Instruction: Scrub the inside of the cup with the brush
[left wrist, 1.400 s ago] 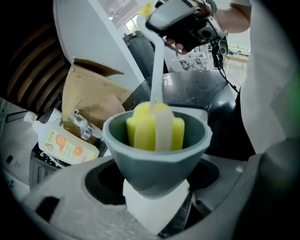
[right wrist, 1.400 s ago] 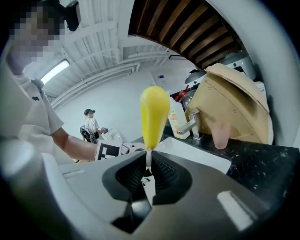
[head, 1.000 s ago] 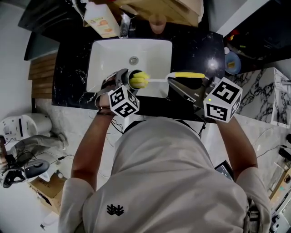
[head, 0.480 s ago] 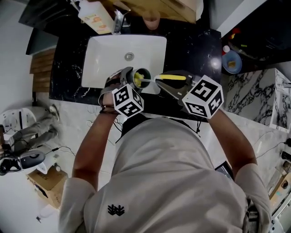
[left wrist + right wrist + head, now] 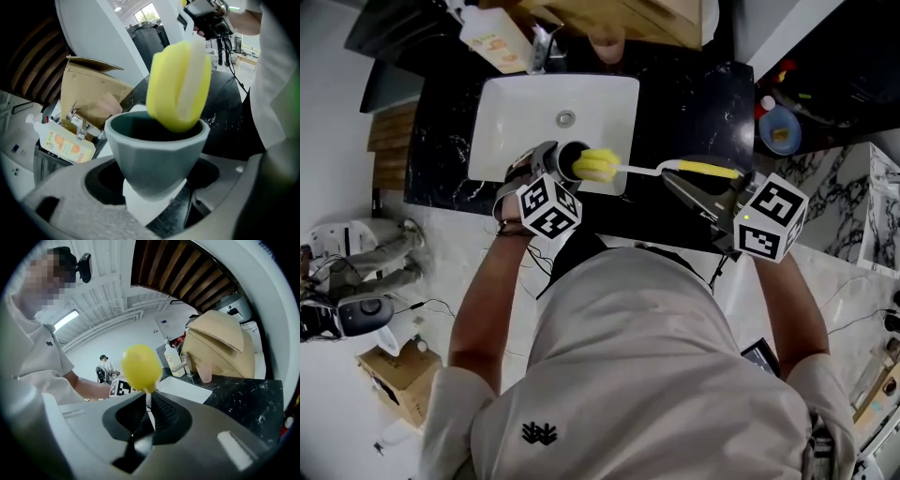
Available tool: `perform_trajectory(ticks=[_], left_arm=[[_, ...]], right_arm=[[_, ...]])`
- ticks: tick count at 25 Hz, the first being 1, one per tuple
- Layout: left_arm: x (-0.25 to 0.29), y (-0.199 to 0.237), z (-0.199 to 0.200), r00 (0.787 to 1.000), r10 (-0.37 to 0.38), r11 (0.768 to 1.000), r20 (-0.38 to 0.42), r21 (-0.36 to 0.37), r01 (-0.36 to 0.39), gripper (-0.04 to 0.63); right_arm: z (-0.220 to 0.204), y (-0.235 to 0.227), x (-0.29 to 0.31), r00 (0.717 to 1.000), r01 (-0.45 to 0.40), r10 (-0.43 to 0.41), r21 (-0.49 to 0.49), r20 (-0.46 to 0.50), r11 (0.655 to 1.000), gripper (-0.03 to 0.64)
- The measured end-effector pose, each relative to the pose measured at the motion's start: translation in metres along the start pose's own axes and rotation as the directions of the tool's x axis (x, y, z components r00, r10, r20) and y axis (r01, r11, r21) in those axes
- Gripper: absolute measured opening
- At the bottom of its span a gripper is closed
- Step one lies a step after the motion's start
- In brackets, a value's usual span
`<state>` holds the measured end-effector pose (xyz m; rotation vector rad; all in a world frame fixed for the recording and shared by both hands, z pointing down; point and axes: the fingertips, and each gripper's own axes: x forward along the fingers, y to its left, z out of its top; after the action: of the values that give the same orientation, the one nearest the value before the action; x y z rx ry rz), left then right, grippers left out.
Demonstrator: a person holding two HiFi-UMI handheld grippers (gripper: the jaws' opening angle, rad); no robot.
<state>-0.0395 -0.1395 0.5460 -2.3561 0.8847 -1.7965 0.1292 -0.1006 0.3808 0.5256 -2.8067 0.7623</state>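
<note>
My left tongs (image 5: 154,197) clamp wide around the grey cup (image 5: 157,159), over the sink (image 5: 511,112). My right tongs (image 5: 148,416) pinch the brush (image 5: 178,89) handle tight, its yellow sponge head at the cup's rim, just beyond my left jaws.

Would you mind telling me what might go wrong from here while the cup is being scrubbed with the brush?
1. The brush head sits at the cup rim, so a misaligned push might catch it and twist the cup in the left tongs.
2. The right tongs pinch only the thin handle, far from the head; it may pivot.
3. A dropped cup would hit the sink.
</note>
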Motion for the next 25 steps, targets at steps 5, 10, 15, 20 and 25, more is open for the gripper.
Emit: perform_trajectory(ticks=[5, 10, 15, 20, 25], left_arm=[[-0.005, 0.019, -0.01, 0.999, 0.016, 0.994, 0.04, -0.104, -0.012, 0.369], [-0.017, 0.039, -0.011, 0.982, 0.001, 0.972, 0.188, -0.232, 0.043, 0.369], [-0.036, 0.075, -0.025, 0.944, -0.01, 0.92, 0.331, -0.366, 0.138, 0.37], [-0.057, 0.108, -0.056, 0.907, -0.016, 0.886, 0.42, -0.415, 0.208, 0.37], [-0.072, 0.128, -0.085, 0.877, -0.028, 0.871, 0.48, -0.419, 0.257, 0.37]], right_arm=[[0.003, -0.008, -0.019, 0.998, 0.051, -0.052, 0.017, 0.026, 0.999, 0.043], [-0.007, -0.012, -0.008, 0.992, 0.122, -0.122, 0.023, 0.014, 0.992, 0.044], [-0.016, -0.009, 0.035, 0.986, 0.168, -0.168, 0.04, -0.011, 0.985, 0.044], [-0.009, -0.001, 0.083, 0.98, 0.198, -0.197, 0.023, -0.019, 0.98, 0.044], [-0.005, 0.009, 0.117, 0.97, 0.244, -0.244, 0.014, -0.021, 0.97, 0.044]])
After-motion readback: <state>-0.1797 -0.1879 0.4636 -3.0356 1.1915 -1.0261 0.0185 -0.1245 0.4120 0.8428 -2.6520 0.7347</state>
